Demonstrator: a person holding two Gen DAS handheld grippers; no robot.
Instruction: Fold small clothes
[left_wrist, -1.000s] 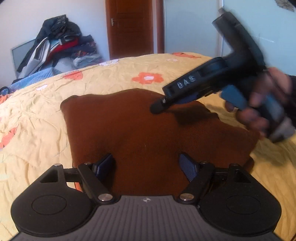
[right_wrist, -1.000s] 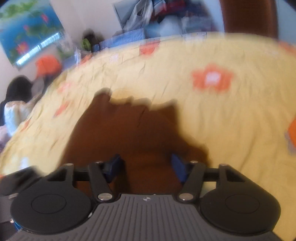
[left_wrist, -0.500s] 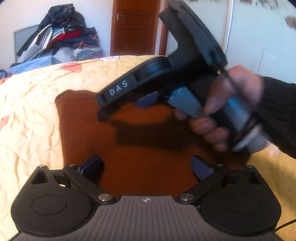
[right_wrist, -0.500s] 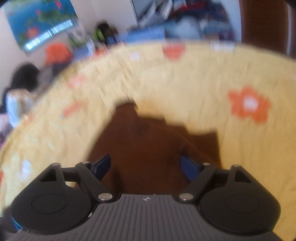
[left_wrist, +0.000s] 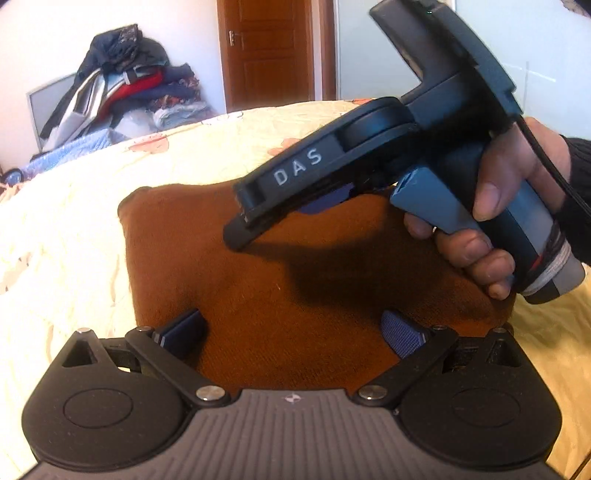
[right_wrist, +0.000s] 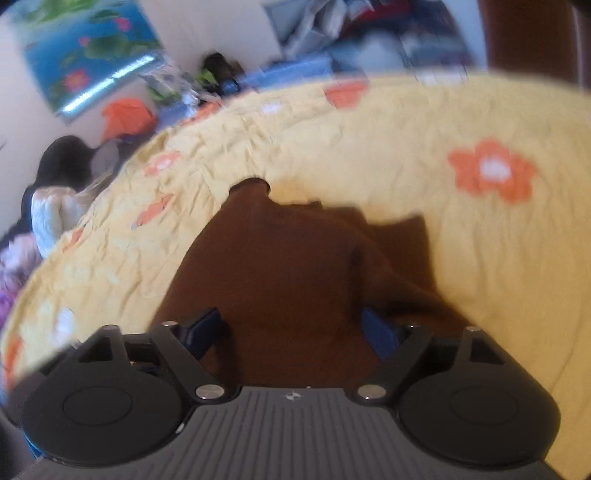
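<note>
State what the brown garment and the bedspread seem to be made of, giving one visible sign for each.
Garment: probably a soft knit or fleece; matte, with a fine ribbed texture and no sheen.
Bedspread: probably thin woven cotton; matte, finely creased, printed with orange flowers.

Yellow floral bed (left_wrist: 74, 229), brown garment (left_wrist: 295, 295) flat

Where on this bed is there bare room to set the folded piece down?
Free: the yellow flowered bedspread right of the brown knitted garment, and the stretch left of it. Crowded: over the garment, where the left gripper and right gripper hover.
</note>
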